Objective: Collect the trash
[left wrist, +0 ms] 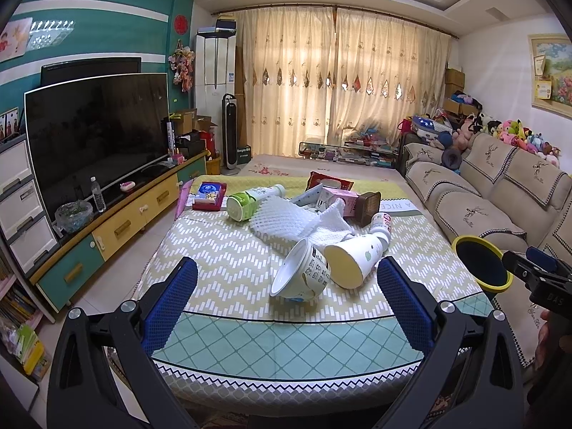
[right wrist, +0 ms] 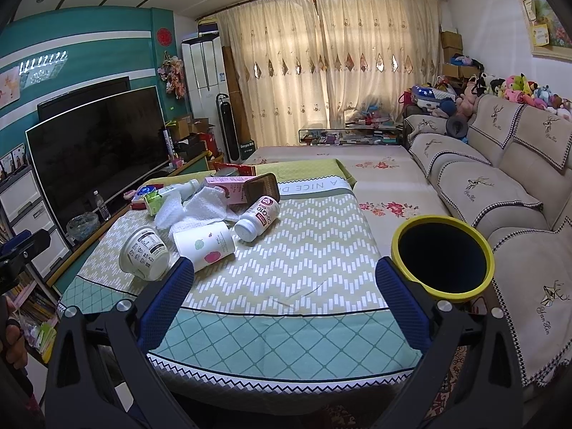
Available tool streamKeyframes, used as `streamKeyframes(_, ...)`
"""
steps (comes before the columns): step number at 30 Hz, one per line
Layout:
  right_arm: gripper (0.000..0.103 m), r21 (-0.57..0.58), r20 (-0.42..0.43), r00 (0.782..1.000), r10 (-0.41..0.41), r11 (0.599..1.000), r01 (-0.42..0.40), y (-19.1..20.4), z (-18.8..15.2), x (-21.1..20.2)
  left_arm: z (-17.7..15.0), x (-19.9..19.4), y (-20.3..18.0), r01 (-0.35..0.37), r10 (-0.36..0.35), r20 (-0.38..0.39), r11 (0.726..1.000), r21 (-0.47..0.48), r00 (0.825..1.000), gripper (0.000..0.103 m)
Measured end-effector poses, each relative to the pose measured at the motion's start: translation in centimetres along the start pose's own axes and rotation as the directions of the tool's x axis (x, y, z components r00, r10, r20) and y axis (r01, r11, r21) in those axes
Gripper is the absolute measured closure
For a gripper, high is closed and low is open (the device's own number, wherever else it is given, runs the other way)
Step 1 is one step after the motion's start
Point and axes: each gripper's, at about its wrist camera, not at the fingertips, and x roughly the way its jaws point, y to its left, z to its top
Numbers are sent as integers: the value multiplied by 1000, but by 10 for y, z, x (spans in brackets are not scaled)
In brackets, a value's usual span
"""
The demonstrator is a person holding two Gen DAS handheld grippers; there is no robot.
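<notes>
Left wrist view, left to right: television [left wrist: 96,136] on cabinet; green-based bottle [left wrist: 246,202] lying on bench [left wrist: 228,261]; white foam netting [left wrist: 286,220] beside it; pink carton [left wrist: 339,198] and brown basket [left wrist: 368,207] behind; noodle cup [left wrist: 304,275] tipped over, touching paper cup [left wrist: 354,261]; pill bottle [left wrist: 380,223] just behind. Left gripper [left wrist: 286,286] above bench's near edge, jaws released, holding nothing. Yellow-rimmed bin [left wrist: 482,264] near bench's right edge.

Right wrist view, left to right: noodle cup [right wrist: 144,254], paper cup [right wrist: 205,245], pill bottle [right wrist: 259,218] on bench [right wrist: 304,250]. Right gripper [right wrist: 284,286] with jaws released, empty. Yellow-rimmed bin [right wrist: 443,291] touching right finger, sofa [right wrist: 500,186] beyond.
</notes>
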Motion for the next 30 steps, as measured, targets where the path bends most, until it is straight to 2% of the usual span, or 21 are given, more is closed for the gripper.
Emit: streamKeyframes(30,6,9,-16,1000,2,1000,-2,-2,-3,4,-5,11,-1,5,-5,-22,1000,2,1000,4)
